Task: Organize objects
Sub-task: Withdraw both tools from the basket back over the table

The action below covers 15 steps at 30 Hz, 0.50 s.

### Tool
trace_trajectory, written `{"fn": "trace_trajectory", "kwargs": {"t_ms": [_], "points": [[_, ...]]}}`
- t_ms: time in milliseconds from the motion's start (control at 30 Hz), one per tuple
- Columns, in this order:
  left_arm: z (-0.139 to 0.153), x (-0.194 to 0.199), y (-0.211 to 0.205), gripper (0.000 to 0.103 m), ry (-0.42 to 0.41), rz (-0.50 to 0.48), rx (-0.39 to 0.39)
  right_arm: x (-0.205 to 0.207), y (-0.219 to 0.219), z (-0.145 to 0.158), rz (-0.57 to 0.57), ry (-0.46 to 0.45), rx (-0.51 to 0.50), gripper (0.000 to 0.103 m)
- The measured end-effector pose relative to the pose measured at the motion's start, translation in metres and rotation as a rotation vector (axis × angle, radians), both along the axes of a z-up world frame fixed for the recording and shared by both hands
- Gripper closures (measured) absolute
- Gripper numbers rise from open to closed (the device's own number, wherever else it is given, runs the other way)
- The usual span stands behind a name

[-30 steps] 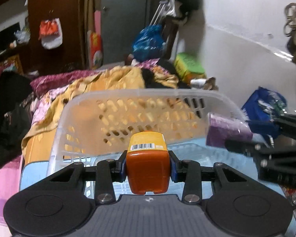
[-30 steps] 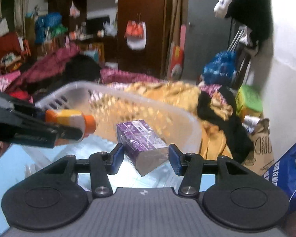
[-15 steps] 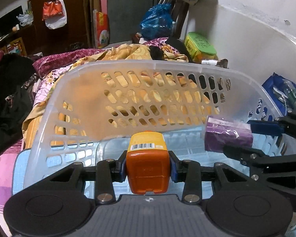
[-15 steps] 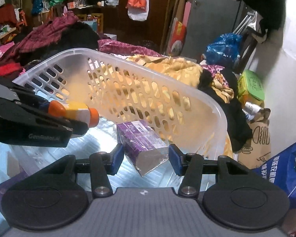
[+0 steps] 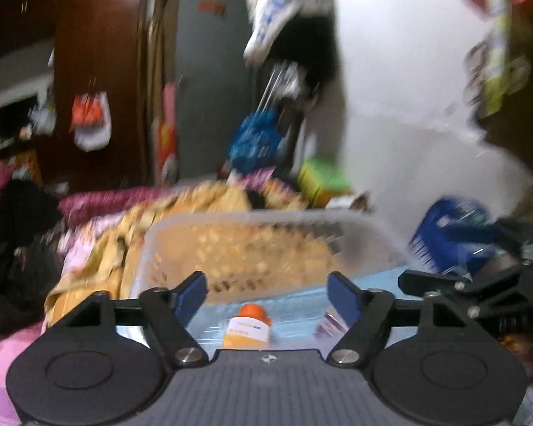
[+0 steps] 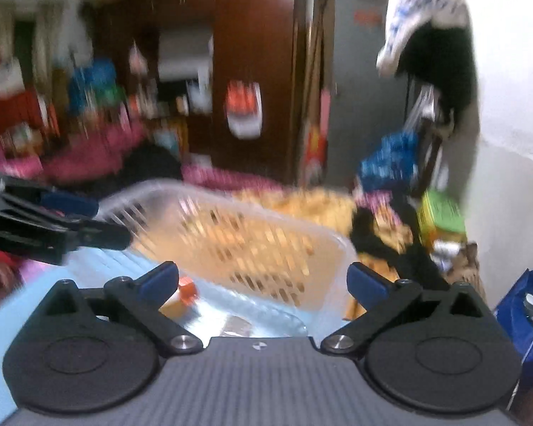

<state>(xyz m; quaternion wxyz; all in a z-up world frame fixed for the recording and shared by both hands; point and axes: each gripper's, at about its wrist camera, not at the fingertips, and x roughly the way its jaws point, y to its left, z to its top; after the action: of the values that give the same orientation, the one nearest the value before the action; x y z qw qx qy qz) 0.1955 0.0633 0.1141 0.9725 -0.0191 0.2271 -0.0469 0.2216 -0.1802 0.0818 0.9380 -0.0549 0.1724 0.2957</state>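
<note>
Translucent plastic makes up the laundry basket [image 5: 266, 234] in front of you, its perforated far wall at 12 o'clock in both wrist views, with yellow-orange bedding [image 5: 209, 198] showing through the holes. Both views are smeared by motion, so fine detail is lost.

Your left gripper [image 5: 266, 293] is released: its blue-padded fingers [image 5: 190, 293] stand wide apart with nothing between them. Below that gap, at 6 o'clock in the left wrist view, the orange-capped bottle [image 5: 247, 330] lies on the basket's pale blue floor, cap pointing away from you and its yellow label facing up. Just to the bottle's 3 o'clock, the purple box [image 5: 332, 323] lies on the same floor, mostly hidden behind your left gripper's right finger.

Your right gripper [image 6: 263, 278] is also released, jaws spread wide and holding nothing. In the right wrist view the bottle [image 6: 181, 296] shows at about 8 o'clock, just beside the left finger's pad, its orange cap the clearest part. A pale blurred shape low in the middle may be the box, but you cannot tell for sure.

Each gripper shows in the other's view: the right one at 3 o'clock in the left view, the left one at 9 o'clock in the right view, both near the basket's rim.
</note>
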Motion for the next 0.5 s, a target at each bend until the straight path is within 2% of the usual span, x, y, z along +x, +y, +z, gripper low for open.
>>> {"fn": "trace_trajectory", "kwargs": {"t_ms": [67,133,267,400,500], "points": [[-0.005,-0.038,0.001,0.000,-0.081,-0.018,-0.006,-0.025,-0.024,-0.011,0.031,-0.020,0.087,0.000],[-0.018,-0.078,0.001,0.000,-0.158,-0.007,-0.001,-0.046,-0.045,-0.026,0.062,-0.020,0.167,0.000],[-0.042,-0.132,0.004,0.000,-0.226,0.037,-0.004,-0.086,-0.069,-0.063,0.098,-0.020,0.252,0.000],[-0.048,-0.166,0.008,0.000,-0.273,0.106,-0.030,-0.109,-0.068,-0.080,0.116,-0.036,0.239,0.000],[-0.048,-0.177,0.003,0.000,-0.258,0.102,-0.045,-0.114,-0.064,-0.075,0.124,-0.069,0.206,0.000]]}}
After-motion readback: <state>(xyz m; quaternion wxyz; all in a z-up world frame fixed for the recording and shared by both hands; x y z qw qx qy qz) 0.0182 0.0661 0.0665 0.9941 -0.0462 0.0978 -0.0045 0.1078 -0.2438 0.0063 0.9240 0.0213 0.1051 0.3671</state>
